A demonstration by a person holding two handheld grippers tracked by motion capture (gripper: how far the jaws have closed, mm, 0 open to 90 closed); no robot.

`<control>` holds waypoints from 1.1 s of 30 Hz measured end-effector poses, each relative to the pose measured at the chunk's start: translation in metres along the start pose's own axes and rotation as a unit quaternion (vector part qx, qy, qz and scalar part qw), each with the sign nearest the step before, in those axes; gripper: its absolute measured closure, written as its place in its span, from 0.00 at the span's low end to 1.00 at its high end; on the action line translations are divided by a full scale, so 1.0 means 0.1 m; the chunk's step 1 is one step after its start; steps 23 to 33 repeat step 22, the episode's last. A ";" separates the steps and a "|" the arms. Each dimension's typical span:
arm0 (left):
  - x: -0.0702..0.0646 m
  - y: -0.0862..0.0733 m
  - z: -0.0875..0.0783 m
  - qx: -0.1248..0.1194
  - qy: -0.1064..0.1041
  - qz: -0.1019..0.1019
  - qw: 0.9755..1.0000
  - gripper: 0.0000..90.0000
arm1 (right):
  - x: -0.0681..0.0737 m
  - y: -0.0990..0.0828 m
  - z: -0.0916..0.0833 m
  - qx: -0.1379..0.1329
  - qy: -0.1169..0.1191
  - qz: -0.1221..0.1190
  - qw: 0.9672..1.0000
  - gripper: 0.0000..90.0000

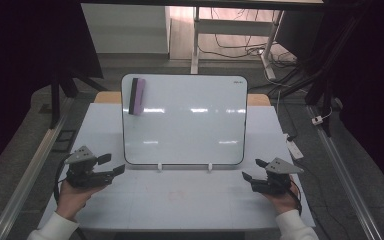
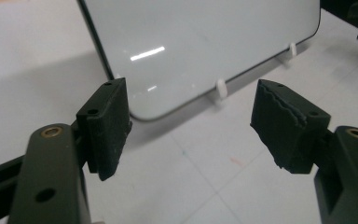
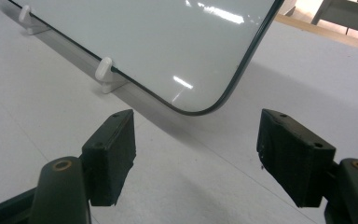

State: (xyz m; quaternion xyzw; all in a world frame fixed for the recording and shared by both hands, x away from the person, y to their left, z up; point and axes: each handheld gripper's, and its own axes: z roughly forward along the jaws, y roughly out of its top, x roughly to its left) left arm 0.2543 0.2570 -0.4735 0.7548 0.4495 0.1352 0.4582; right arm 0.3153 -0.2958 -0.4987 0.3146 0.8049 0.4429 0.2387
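A white board with a black rim stands tilted on small white feet in the middle of the table. A purple-and-black eraser sticks to its upper left corner. My left gripper rests low on the table by the board's near left corner, open, with nothing between its jaws. My right gripper sits by the board's near right corner, also open and holding nothing. A hand in a white sleeve holds each gripper.
The table has a white top with faint marks in front of the board. A metal rail runs along each side. Desk legs and cables lie on the floor behind the table.
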 end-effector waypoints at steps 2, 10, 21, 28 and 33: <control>0.01 -0.09 0.01 0.004 -0.003 -0.007 1.000 0.32 | -0.01 0.00 0.00 0.000 0.001 -0.002 1.000 0.30; 0.06 -0.20 0.02 0.008 -0.008 -0.025 1.000 0.31 | -0.04 0.01 -0.05 -0.008 -0.006 -0.004 1.000 0.31; 0.07 -0.22 0.02 0.010 -0.003 -0.021 1.000 0.30 | -0.02 0.03 -0.05 -0.009 -0.003 -0.012 1.000 0.31; 0.07 -0.23 0.02 0.010 -0.003 -0.023 1.000 0.30 | -0.02 0.03 -0.05 -0.008 -0.003 -0.013 1.000 0.31; 0.07 -0.23 0.02 0.010 -0.003 -0.023 1.000 0.30 | -0.02 0.03 -0.05 -0.008 -0.003 -0.013 1.000 0.31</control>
